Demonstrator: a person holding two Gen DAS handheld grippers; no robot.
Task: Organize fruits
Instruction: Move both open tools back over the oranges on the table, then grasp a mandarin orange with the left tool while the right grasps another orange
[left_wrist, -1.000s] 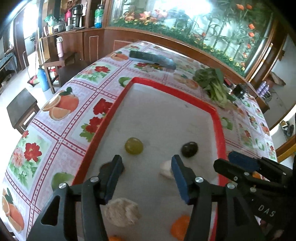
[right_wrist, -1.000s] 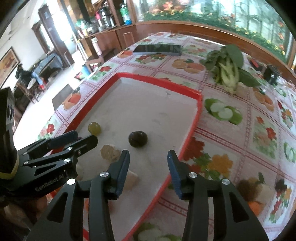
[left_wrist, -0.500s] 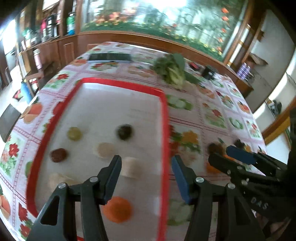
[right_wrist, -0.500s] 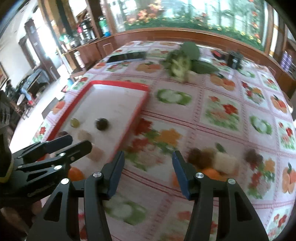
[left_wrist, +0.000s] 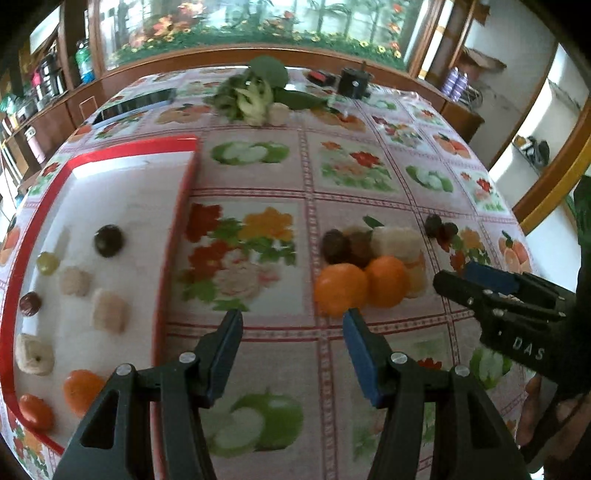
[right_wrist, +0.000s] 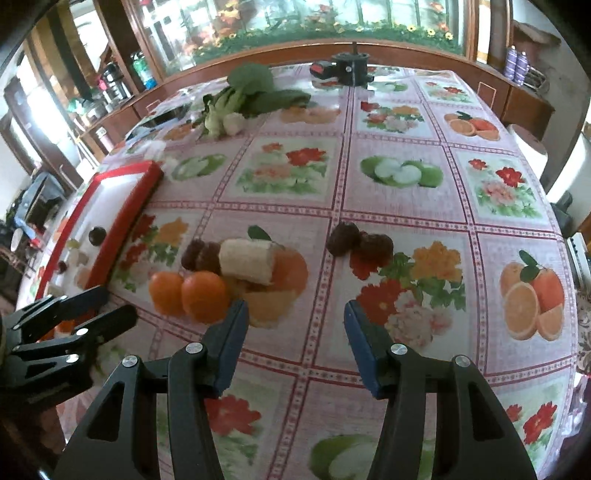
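Observation:
On the flowered tablecloth lies a loose pile of fruit: two oranges, a pale peeled piece and dark round fruits. Two more dark fruits sit just right of the pile. The red-rimmed white tray at the left holds several small fruits, among them a dark one and a green grape. My left gripper hovers open and empty just short of the oranges. My right gripper is open and empty, in front of the pile's right side.
Leafy greens and a black device lie at the table's far end. A dark flat slab rests behind the tray. Wooden cabinets ring the table. The table edge drops off at the right.
Both grippers have swung right, from over the tray to the fruit pile on the cloth. The right gripper's jaws have widened a little.

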